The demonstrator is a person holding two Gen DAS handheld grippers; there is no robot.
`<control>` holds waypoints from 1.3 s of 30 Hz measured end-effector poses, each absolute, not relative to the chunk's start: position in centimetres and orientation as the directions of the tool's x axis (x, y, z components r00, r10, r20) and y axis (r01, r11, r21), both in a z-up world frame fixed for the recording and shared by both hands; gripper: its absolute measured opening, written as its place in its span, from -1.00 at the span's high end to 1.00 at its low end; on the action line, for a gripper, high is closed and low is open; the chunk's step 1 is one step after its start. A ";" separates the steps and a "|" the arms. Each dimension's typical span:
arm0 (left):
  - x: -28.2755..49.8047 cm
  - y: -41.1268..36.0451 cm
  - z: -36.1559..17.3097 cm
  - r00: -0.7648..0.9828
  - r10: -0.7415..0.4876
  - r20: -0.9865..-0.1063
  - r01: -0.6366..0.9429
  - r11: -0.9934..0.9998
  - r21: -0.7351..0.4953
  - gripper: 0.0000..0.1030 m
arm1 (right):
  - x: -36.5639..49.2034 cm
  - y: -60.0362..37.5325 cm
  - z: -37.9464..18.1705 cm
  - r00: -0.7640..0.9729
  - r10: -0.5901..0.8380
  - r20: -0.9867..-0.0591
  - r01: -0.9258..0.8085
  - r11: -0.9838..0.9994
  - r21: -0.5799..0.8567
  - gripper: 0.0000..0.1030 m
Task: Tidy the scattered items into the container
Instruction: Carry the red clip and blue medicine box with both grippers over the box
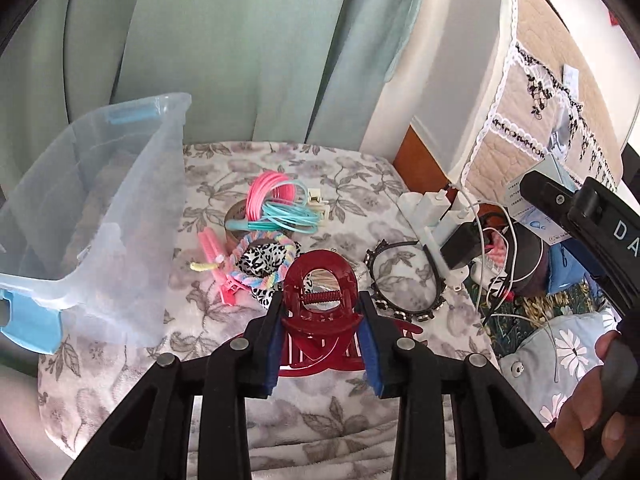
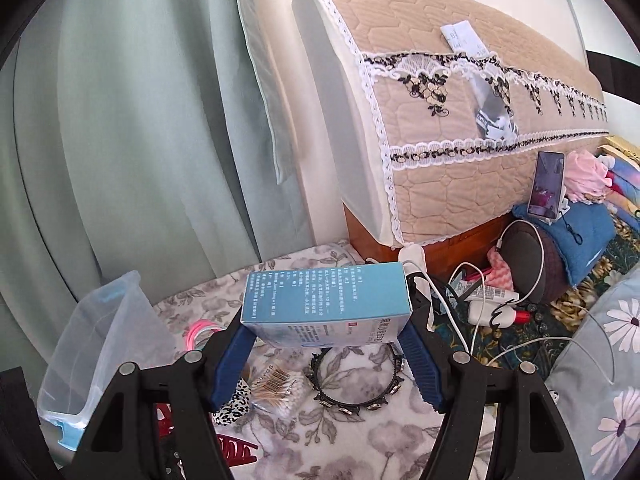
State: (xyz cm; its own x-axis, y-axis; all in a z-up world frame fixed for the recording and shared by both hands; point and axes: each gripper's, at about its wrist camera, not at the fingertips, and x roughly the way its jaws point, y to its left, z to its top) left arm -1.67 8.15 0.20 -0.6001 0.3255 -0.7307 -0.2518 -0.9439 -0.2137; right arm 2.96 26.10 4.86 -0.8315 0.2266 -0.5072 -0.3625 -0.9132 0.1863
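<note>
The left gripper [image 1: 322, 322] is clamped on a dark red claw clip [image 1: 320, 280], its blue pads pressing the clip's hinge sides, the clip lifted clear of the flowered blanket [image 1: 320, 412]; the right gripper [image 2: 326, 334] pinches a pale blue carton [image 2: 326, 294] by its two ends, also held in the air. The clear plastic container [image 1: 92, 216] stands at the blanket's left edge, its rim tilted and its blue latch [image 1: 28, 316] hanging at the near corner; the remaining clutter lies just beside it toward the blanket's middle.

The clip is glossy, hard and curved, with a sprung coil across its ring; I judge that it could twist or pop out of the pads, because the grip falls on rounded, slick plastic. The carton is thin card with sharp edges, and looks light; a hard squeeze could buckle it, and a loose one could let it pivot downward. The container's wall is thin, flexible and translucent, so a knock from either tool might shove or tip it on the soft, plush blanket. Both tools heading for the same opening risk colliding.

Waiting are coiled pink and teal cords [image 1: 276, 204], a leopard scrunchie [image 1: 264, 260], a pastel braided band [image 1: 256, 258] and a black studded headband [image 1: 404, 276].
</note>
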 end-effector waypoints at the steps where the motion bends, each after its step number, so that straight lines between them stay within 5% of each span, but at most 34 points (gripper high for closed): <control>1: -1.5 7.9 0.6 -0.609 0.326 -0.723 -0.251 -0.944 -0.215 0.31 | 3.3 26.0 5.2 -0.836 0.228 -0.500 -0.361 -0.913 0.188 -0.44; 12: -1.5 3.4 6.8 -0.744 0.284 -0.605 -0.161 -0.955 -0.250 0.31 | 4.7 24.5 8.0 -0.886 0.186 -0.426 -0.298 -0.930 0.214 -0.44; 26: -1.7 -6.8 14.2 -0.907 0.081 -0.414 0.078 -0.932 -0.353 0.31 | 2.3 17.5 14.4 -0.956 0.022 -0.293 -0.094 -0.968 0.234 -0.44; 39: -1.6 -13.8 10.8 -0.903 -0.032 -0.429 0.234 -0.873 -0.428 0.31 | -0.5 8.2 13.2 -0.931 -0.159 -0.329 0.116 -0.983 0.145 -0.44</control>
State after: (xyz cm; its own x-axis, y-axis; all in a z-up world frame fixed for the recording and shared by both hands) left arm -1.62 -13.82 10.81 -0.9029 -0.0318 -0.4287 0.2338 -0.8731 -0.4277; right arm -0.52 8.18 13.24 -0.9308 -0.1589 -0.3292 0.1163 -0.9825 0.1453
